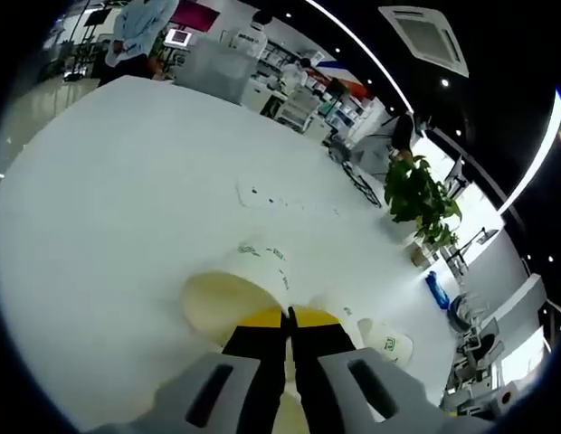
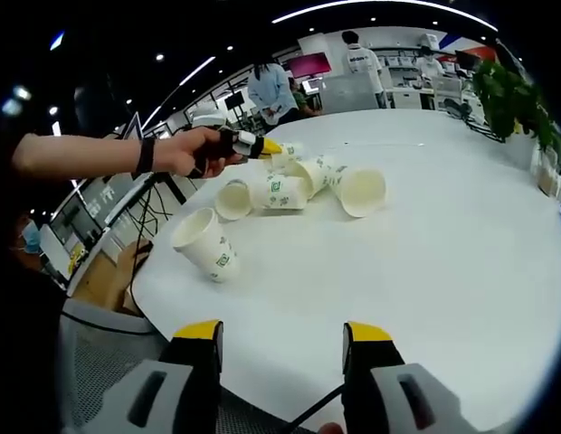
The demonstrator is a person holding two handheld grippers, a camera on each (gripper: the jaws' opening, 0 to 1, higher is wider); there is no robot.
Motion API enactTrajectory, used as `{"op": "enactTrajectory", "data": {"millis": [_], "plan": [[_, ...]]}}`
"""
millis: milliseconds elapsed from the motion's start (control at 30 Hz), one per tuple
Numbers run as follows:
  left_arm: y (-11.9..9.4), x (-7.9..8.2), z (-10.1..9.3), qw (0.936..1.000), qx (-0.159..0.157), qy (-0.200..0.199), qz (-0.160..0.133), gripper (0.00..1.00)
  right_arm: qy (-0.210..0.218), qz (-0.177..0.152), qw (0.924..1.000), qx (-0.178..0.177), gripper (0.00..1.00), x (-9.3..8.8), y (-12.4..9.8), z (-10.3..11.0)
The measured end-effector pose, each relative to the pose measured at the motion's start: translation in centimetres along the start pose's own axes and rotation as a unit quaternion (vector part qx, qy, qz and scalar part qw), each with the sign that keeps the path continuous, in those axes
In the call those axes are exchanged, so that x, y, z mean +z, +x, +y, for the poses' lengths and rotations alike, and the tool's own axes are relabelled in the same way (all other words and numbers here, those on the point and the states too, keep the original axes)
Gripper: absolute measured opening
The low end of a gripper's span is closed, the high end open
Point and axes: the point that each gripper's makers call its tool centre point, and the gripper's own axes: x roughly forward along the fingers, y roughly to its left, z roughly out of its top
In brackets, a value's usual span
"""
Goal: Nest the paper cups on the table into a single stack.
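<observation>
Left tongs (image 2: 262,145) are clamped on a cup (image 1: 228,303), right tongs (image 2: 282,339) gape empty; nothing's nested yet, cups (image 2: 290,190) scattered across the tabletop (image 2: 443,262).

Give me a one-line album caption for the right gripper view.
Open right tool hovers over the white table while the left tool reaches into scattered paper cups.

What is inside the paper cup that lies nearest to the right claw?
The cup lies on its side on the white table, its mouth turned up and away. The part of the inside that shows looks empty, plain and pale. Its bottom is hidden by its own wall.
</observation>
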Motion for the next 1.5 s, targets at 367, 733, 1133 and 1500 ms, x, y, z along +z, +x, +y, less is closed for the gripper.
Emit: {"op": "enactTrajectory", "data": {"millis": [367, 733, 1133, 1500], "plan": [[-4.8, 2.0, -0.7, 0.9964, -0.005, 0.084, -0.014, 0.00, -0.010, -0.011, 0.9999, -0.001, 0.52, 0.4, 0.0, 0.0], [-10.2, -0.7, -3.6, 0.9851, -0.003, 0.171, 0.011, 0.00, -0.029, -0.024, 0.9993, 0.003, 0.52, 0.9, -0.2, 0.4], [-14.1, -5.8, -5.8, 0.9808, -0.018, 0.192, 0.027, 0.00, -0.043, -0.034, 0.9984, 0.010, 0.52, 1.4, -0.2, 0.7], [-17.8, -10.3, -7.2, 0.9783, -0.023, 0.201, 0.047, 0.00, -0.054, -0.037, 0.9978, 0.015, 0.52, 1.3, -0.1, 0.7]]}}
